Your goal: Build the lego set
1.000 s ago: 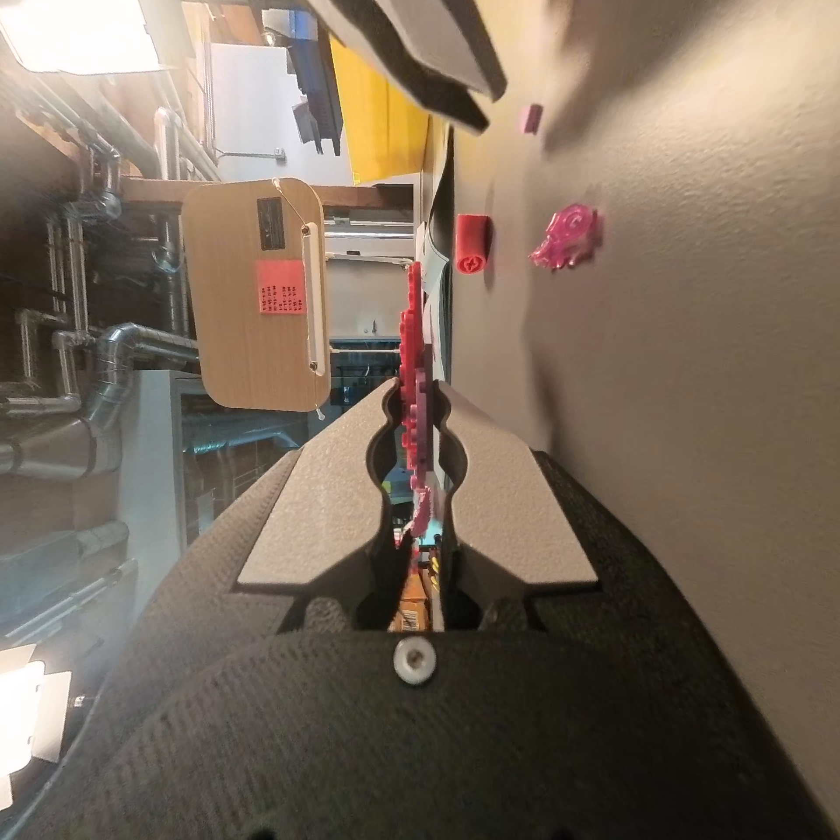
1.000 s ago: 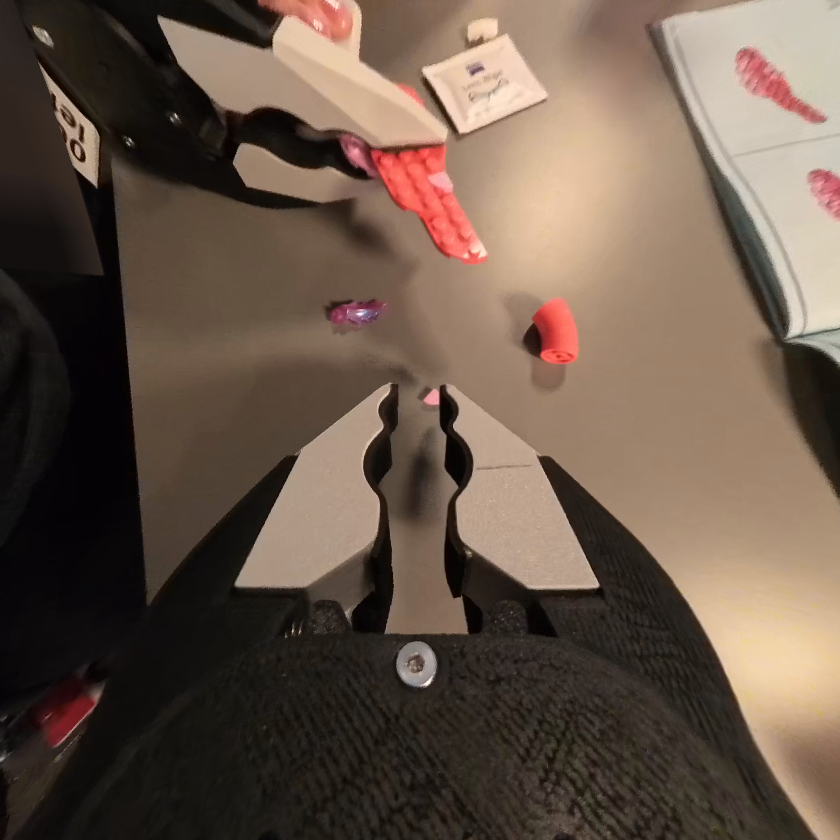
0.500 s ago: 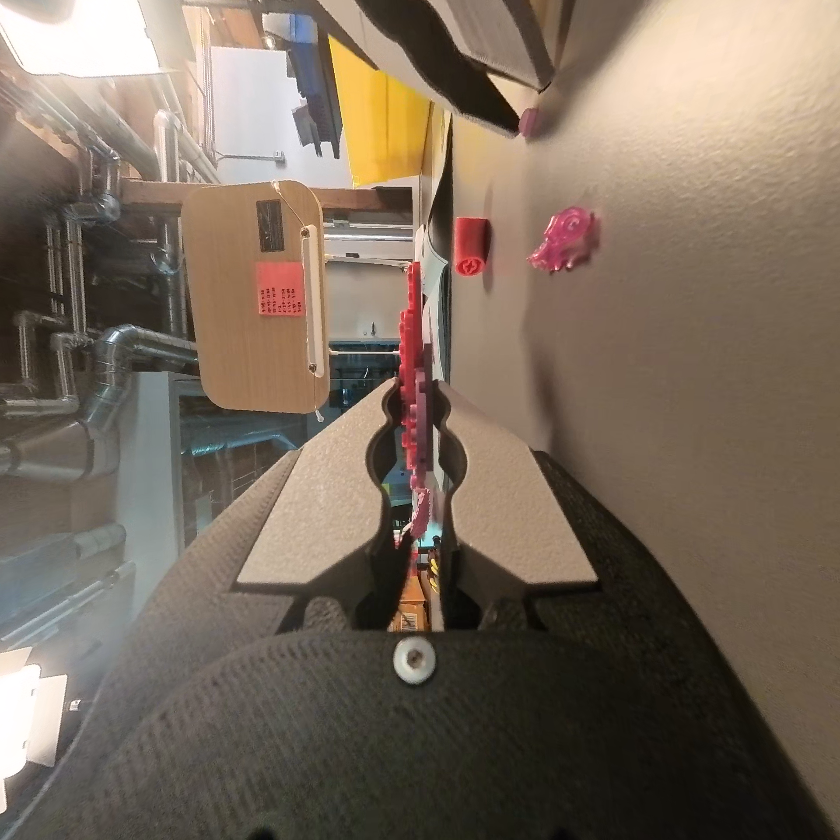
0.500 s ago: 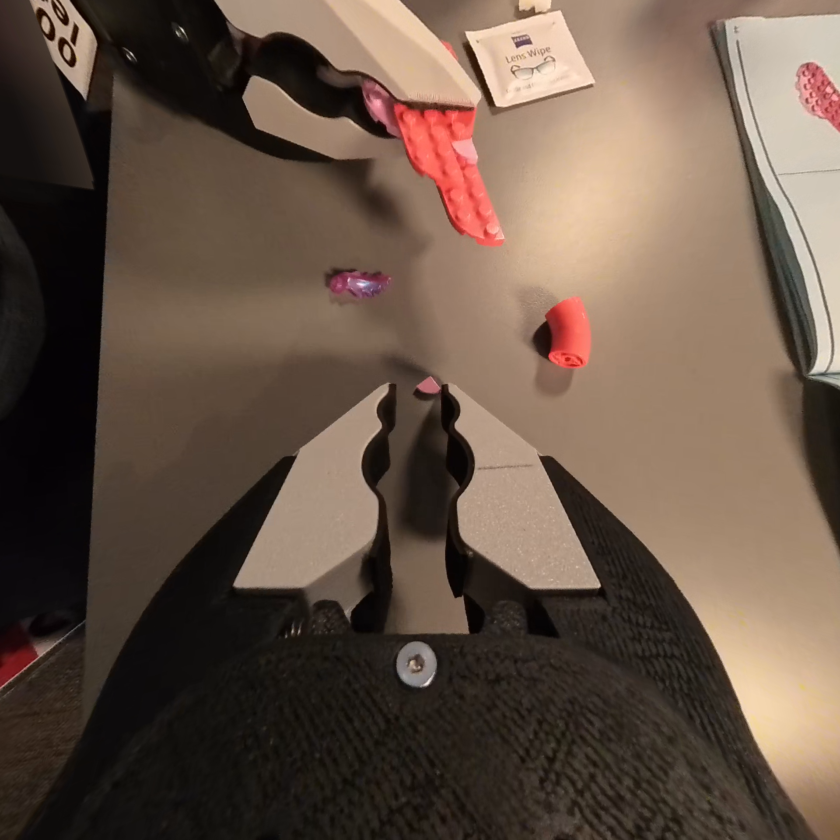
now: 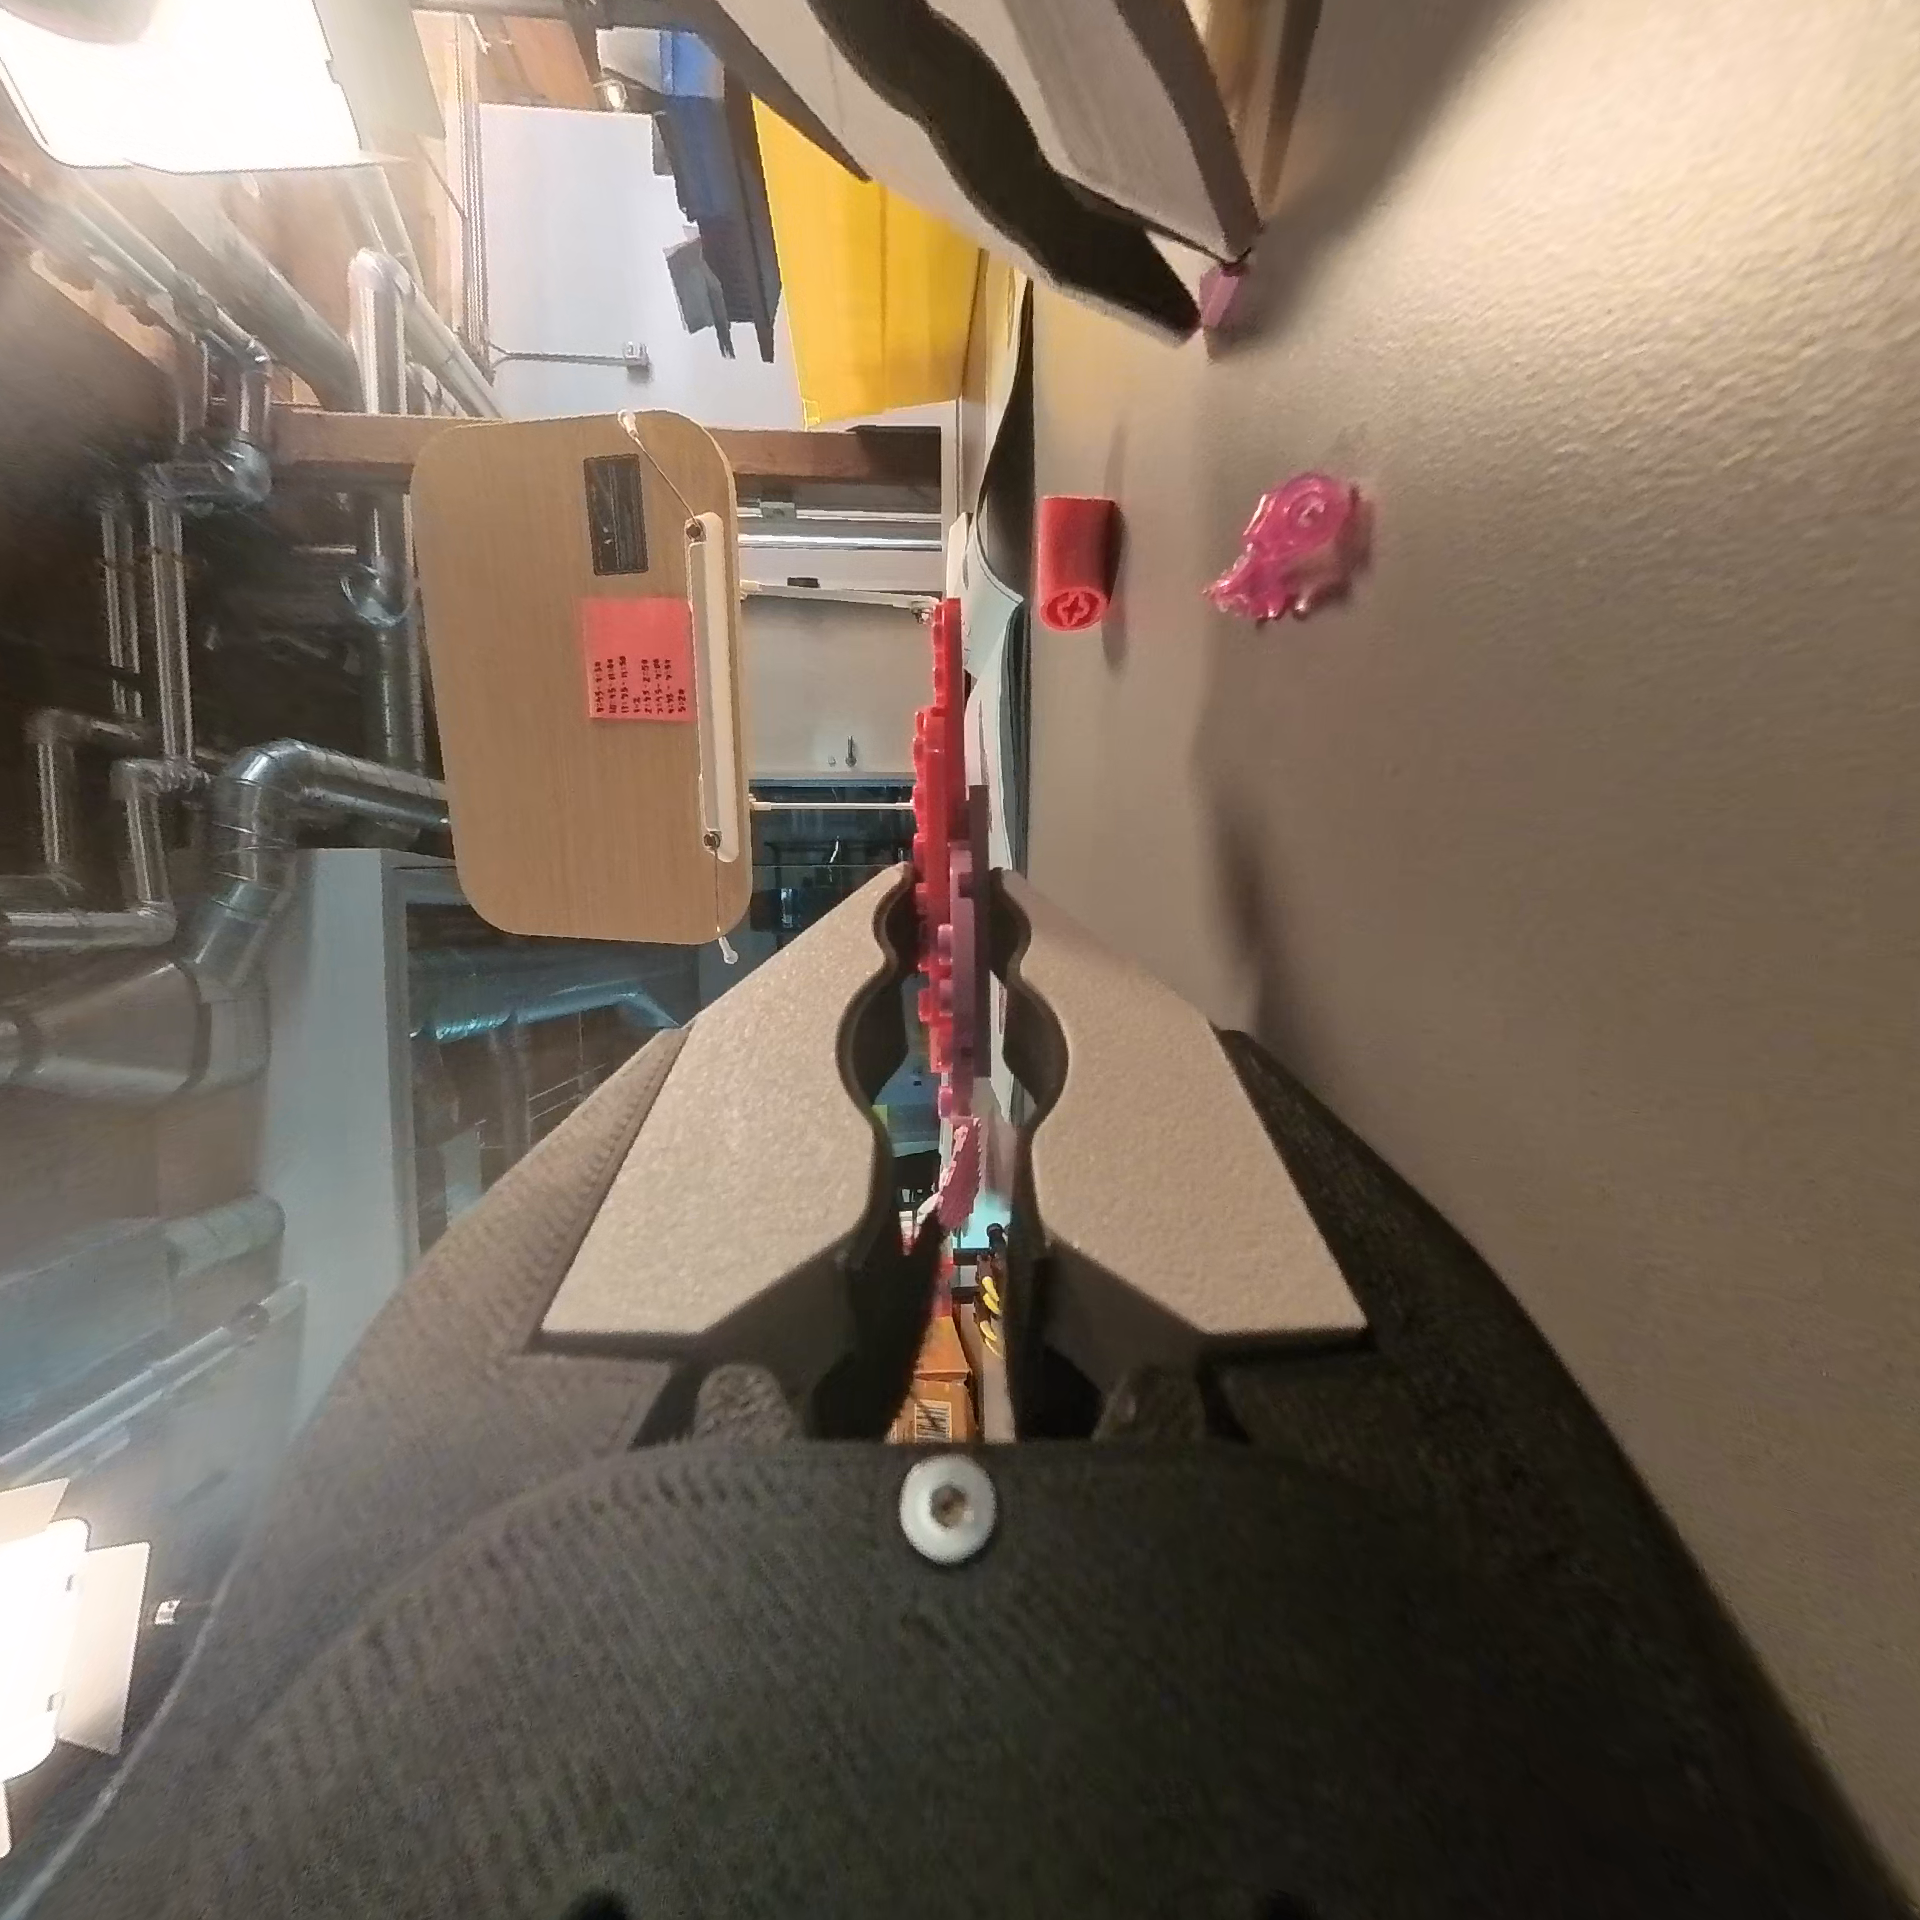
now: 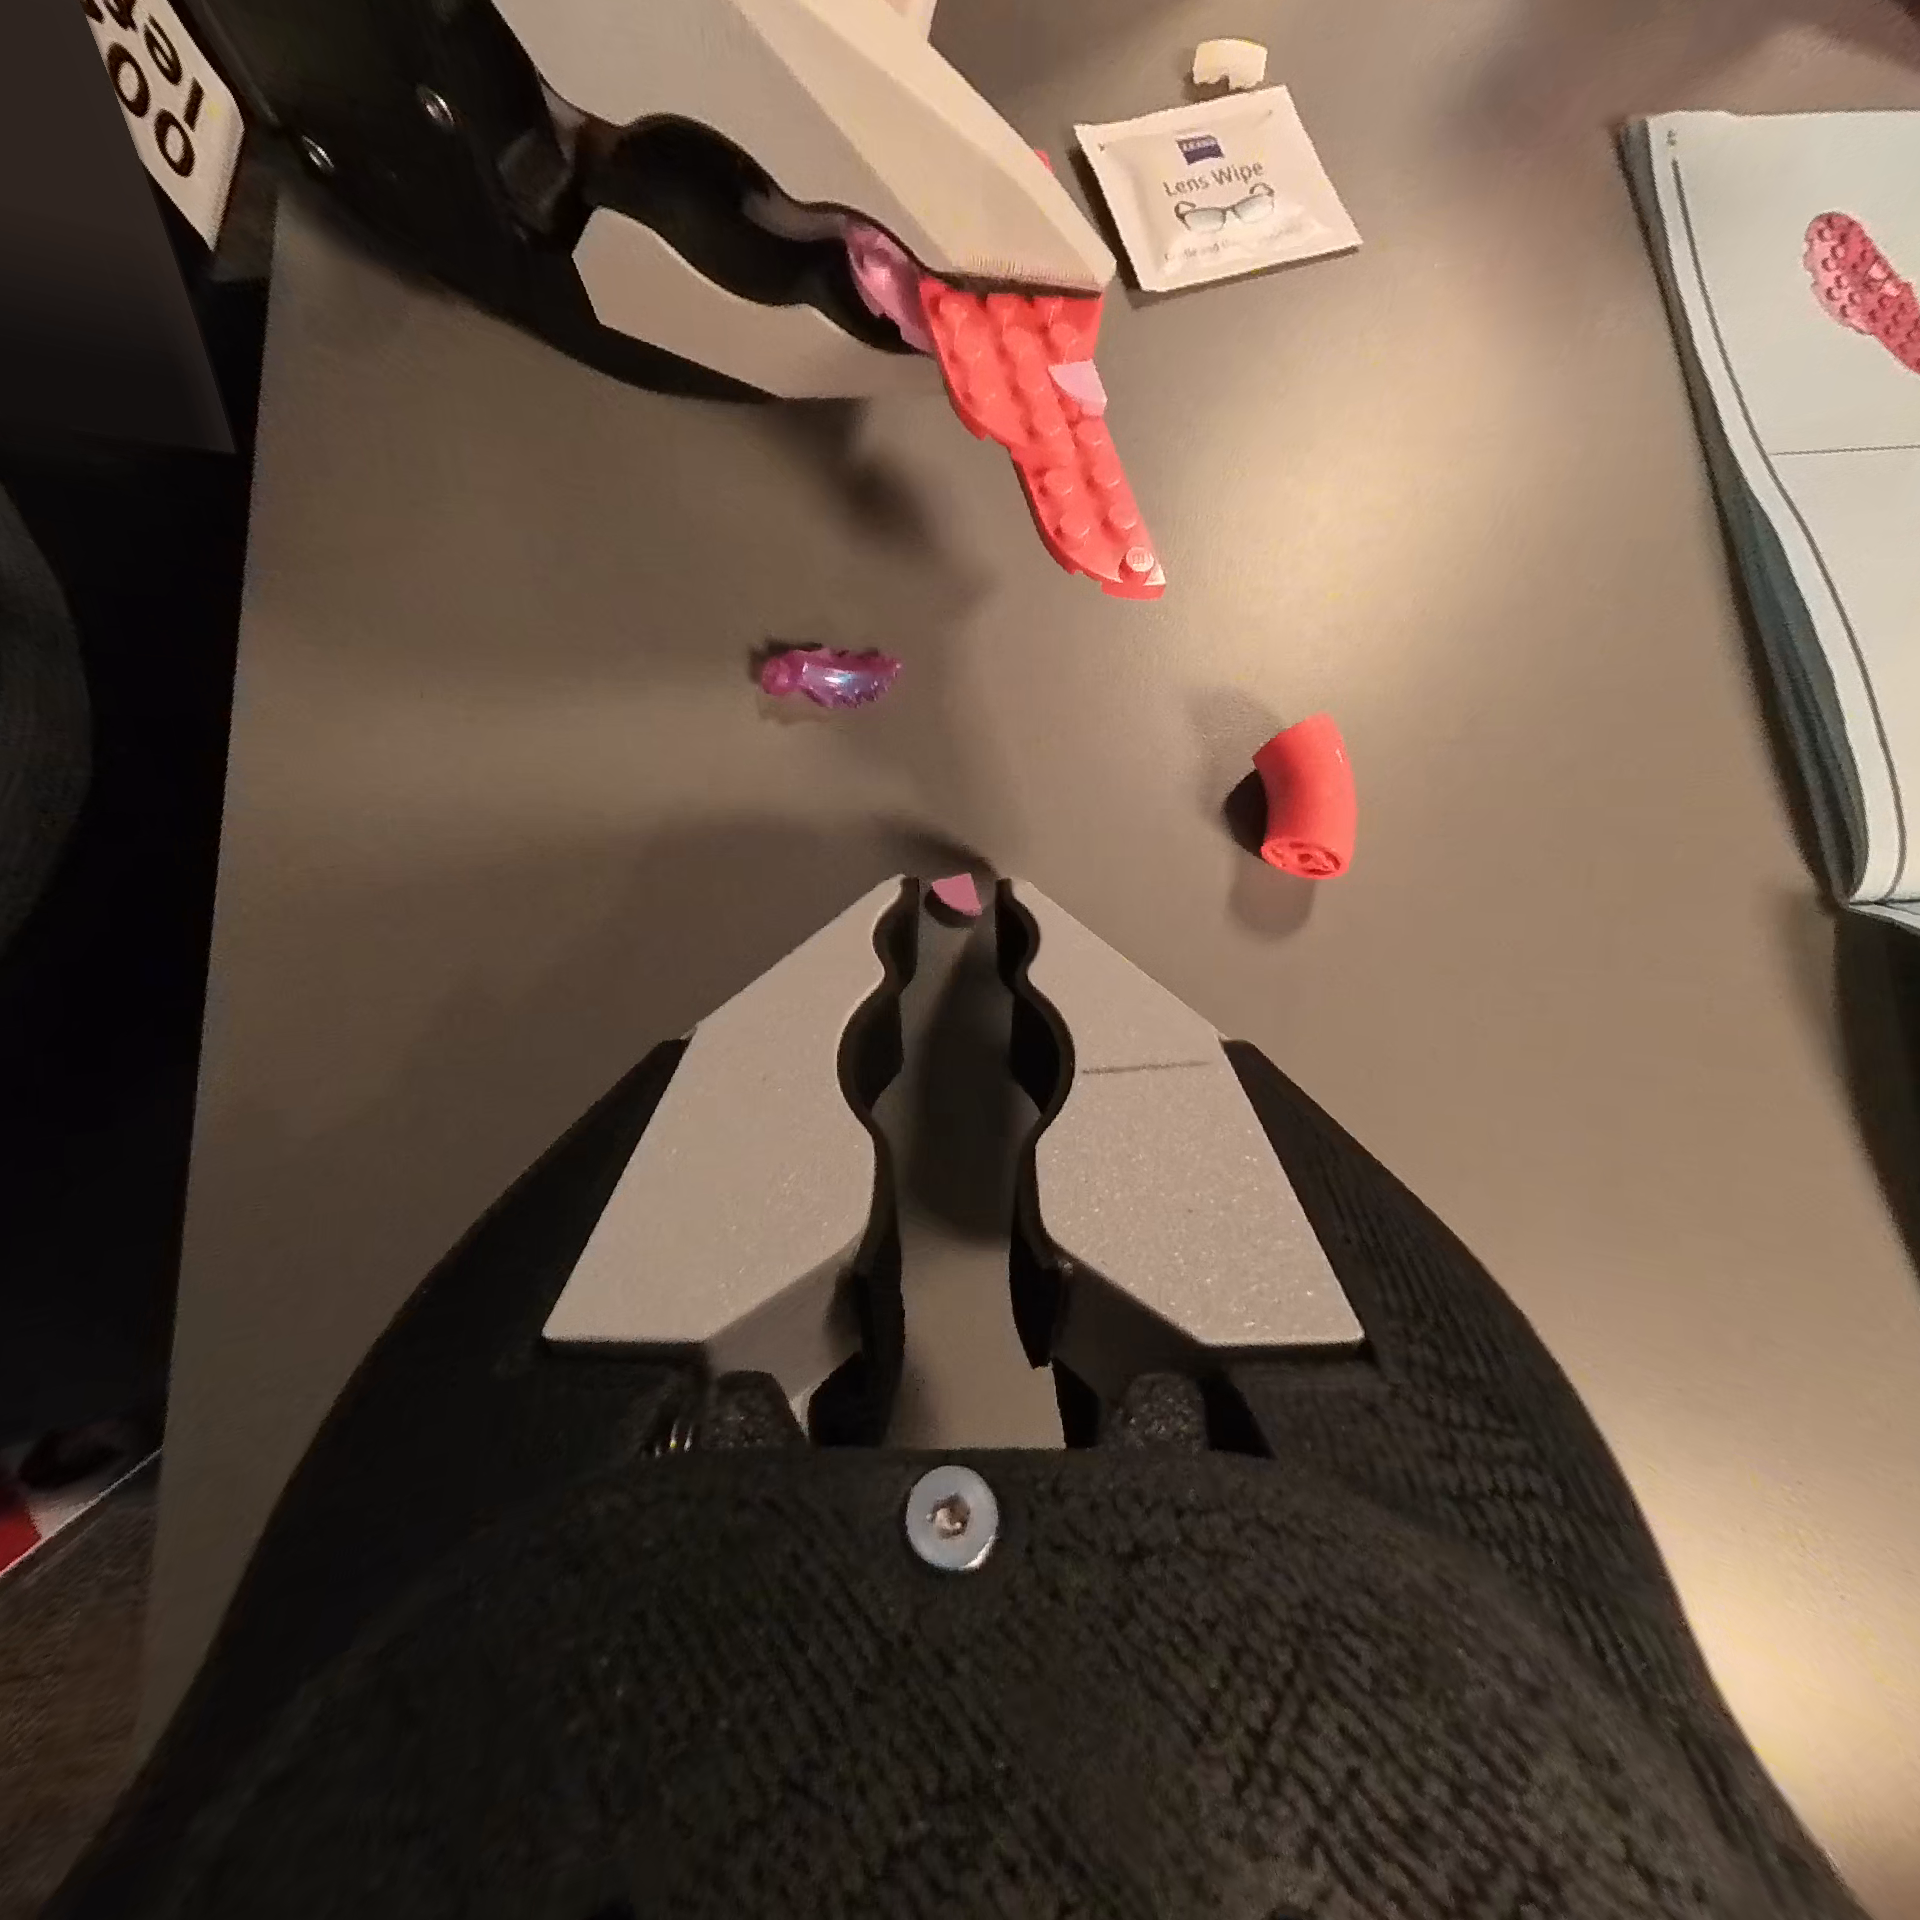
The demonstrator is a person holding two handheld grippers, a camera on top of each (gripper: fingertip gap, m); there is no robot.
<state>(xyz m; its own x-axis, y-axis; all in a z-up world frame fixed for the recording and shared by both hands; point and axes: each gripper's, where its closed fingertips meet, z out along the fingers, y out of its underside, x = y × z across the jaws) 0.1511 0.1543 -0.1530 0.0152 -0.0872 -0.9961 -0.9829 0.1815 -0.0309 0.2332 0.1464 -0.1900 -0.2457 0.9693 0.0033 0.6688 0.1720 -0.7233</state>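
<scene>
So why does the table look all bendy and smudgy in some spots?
Right wrist view: the wide lens curves the table edges, and shadows smear darkly above the jaws. Left wrist view: the table looks soft and blurred near the pink see-through piece; a lamp glares top left.

My right gripper (image 6: pixel 954 896) straddles a small pink piece (image 6: pixel 956 896); my fingertips cover its sides, so contact cannot be told. My left fingers (image 5: pixel 1091 997) hide the rear of the red studded plate (image 5: pixel 940 790). The booklet (image 6: pixel 1787 436) is cut off at the frame's right edge. The cream bit (image 6: pixel 1226 57) is too small to identify.
</scene>
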